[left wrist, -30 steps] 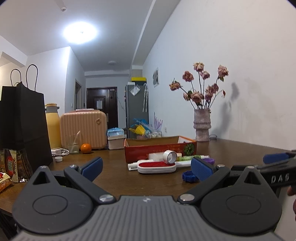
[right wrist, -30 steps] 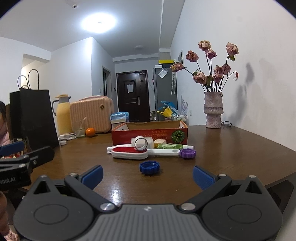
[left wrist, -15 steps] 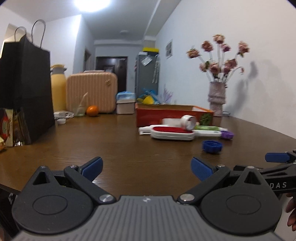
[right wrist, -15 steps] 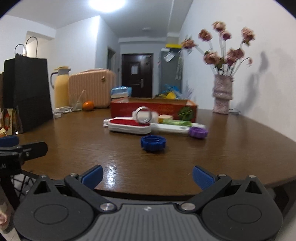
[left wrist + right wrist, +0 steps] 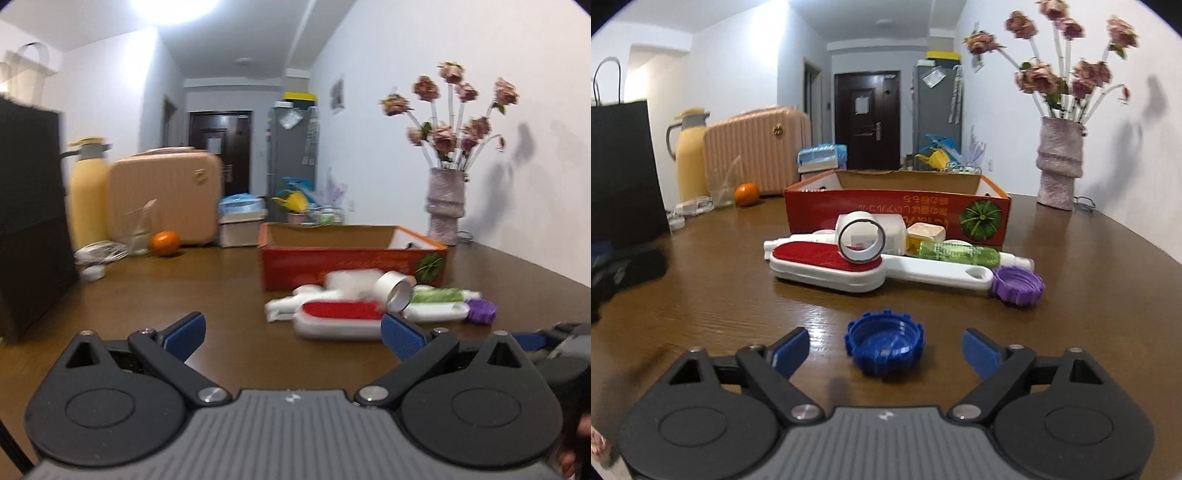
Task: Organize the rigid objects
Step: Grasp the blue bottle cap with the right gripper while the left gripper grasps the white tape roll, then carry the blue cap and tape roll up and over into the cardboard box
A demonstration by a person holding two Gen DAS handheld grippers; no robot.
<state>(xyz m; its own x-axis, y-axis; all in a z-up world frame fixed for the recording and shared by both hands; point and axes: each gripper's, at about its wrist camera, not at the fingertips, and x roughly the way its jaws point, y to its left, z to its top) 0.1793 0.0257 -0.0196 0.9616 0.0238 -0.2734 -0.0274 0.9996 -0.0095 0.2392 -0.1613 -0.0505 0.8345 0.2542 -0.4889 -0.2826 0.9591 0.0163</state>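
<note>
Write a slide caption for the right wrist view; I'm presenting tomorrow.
Right gripper, closing but open, frames a blue cap on the wooden table, before a red box.

Look at the red box [image 5: 897, 212] in the middle of the right wrist picture. You can see a line of gold writing on its front, to the left of a green pumpkin picture [image 5: 980, 218]. The signs stand upside down and are too small to read. In the left wrist picture the same box [image 5: 351, 264] is blurred. You will find no other words or numbers.
</note>
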